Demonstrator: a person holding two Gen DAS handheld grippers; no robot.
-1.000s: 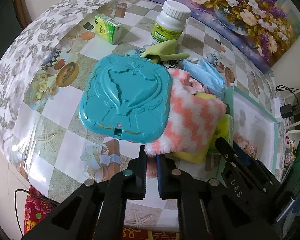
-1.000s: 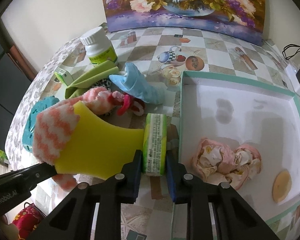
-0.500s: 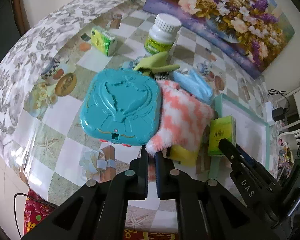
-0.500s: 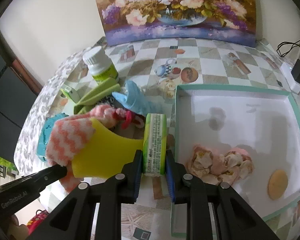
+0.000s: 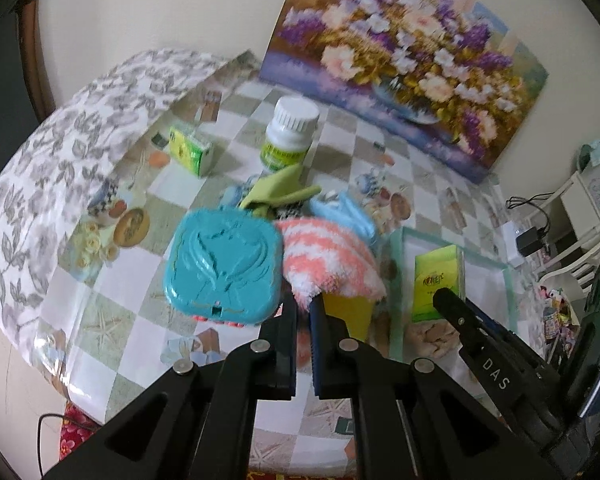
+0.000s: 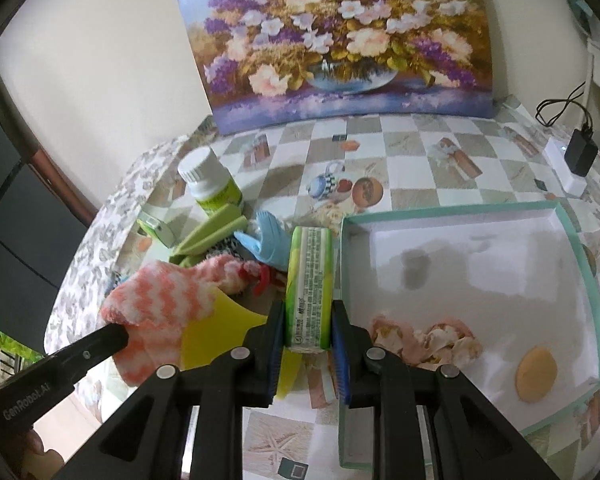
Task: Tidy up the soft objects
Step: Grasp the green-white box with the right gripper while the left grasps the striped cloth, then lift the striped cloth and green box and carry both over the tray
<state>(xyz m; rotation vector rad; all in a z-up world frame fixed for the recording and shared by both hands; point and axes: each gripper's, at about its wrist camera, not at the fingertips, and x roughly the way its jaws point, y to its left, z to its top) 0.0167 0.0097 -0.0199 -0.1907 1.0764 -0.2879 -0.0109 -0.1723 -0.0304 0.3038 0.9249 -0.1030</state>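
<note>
Left gripper [image 5: 303, 308]: clamped almost fully together, pinching the lower edge of a fluffy pink-and-white sock [image 5: 332, 260]. Teal plastic case [image 5: 224, 272] lying just left of its tips on the table [image 5: 112, 312]; yellow sponge [image 5: 348, 312] just right of them, under the sock. Beyond: green cloth [image 5: 278, 192], white bottle [image 5: 290, 132], small green carton [image 5: 190, 150].

Right gripper [image 6: 306, 330]: narrowly parted, squeezing a green tissue pack [image 6: 309, 284] held on edge. Sock to its left; to its right, open white box [image 6: 580, 248] holding a crumpled peach cloth [image 6: 424, 340] and an orange disc [image 6: 536, 372].
</note>
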